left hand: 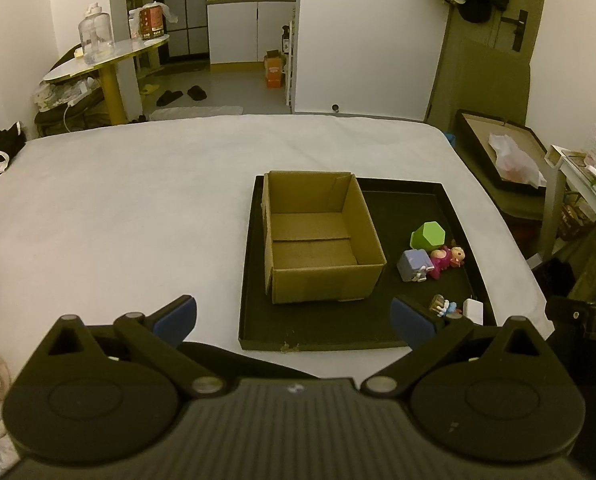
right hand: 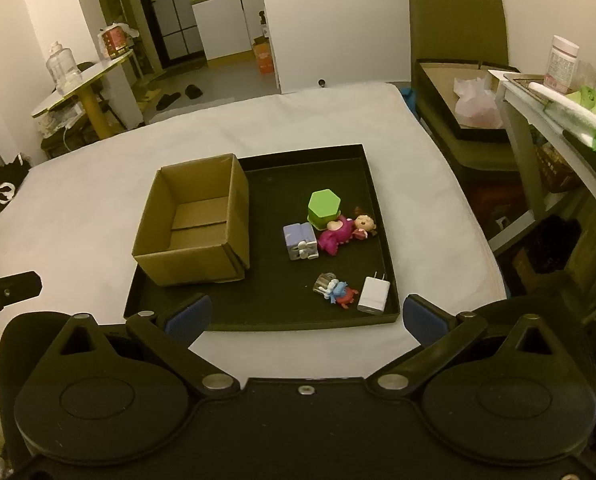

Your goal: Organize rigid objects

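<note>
A black tray [right hand: 381, 216] [left hand: 250, 240] lies on a white bed. In its left half stands an empty cardboard box [right hand: 194, 220] [left hand: 317, 240]. To the right of the box lie a green hexagonal block [right hand: 323, 206] [left hand: 427, 236], a purple cube [right hand: 299, 240] [left hand: 413, 265], a pink doll [right hand: 345, 232] [left hand: 447, 258], a small blue-and-red figure [right hand: 337, 290] [left hand: 443, 306] and a white plug adapter [right hand: 373, 294] [left hand: 473, 310]. My left gripper [left hand: 294, 318] and right gripper [right hand: 305, 316] both hang open near the tray's front edge, holding nothing.
The white bed [left hand: 118, 200] spreads wide to the left of the tray. Beyond it are a round side table [left hand: 106, 56] and a doorway. Another tray with a plastic bag [right hand: 473, 108] and a cluttered desk [right hand: 557, 96] stand at the right.
</note>
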A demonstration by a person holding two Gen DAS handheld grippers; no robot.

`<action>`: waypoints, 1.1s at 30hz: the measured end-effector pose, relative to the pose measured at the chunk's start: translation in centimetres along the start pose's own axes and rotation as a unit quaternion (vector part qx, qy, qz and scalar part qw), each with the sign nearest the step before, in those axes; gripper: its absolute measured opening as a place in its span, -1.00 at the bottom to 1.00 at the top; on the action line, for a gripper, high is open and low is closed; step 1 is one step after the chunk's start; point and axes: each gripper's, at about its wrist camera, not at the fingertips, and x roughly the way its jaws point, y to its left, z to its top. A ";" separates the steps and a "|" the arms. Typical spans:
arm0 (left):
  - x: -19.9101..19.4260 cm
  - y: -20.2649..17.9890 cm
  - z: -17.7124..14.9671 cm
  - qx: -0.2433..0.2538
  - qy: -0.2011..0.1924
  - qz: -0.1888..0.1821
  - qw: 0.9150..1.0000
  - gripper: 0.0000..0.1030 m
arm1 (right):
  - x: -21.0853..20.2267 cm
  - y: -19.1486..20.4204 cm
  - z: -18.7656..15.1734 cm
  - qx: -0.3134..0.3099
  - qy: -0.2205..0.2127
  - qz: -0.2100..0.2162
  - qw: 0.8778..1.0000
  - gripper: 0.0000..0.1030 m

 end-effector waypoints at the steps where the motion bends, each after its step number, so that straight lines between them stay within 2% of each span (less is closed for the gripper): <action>1: 0.2 0.1 0.0 -0.001 0.001 0.000 1.000 0.99 | 0.2 0.0 0.0 0.001 0.002 0.001 1.000 1.00; 18: 4.1 1.7 1.0 -0.026 0.019 0.017 0.999 0.99 | 4.0 -0.9 0.6 0.014 0.031 0.002 0.999 1.00; 26: 7.1 2.1 1.5 -0.034 0.033 0.024 0.999 0.97 | 6.9 -1.5 1.0 0.028 0.048 -0.018 0.998 1.00; 33: 9.9 2.8 2.0 -0.050 0.038 0.030 0.998 0.94 | 10.3 -3.2 1.1 0.062 0.065 -0.037 0.995 0.60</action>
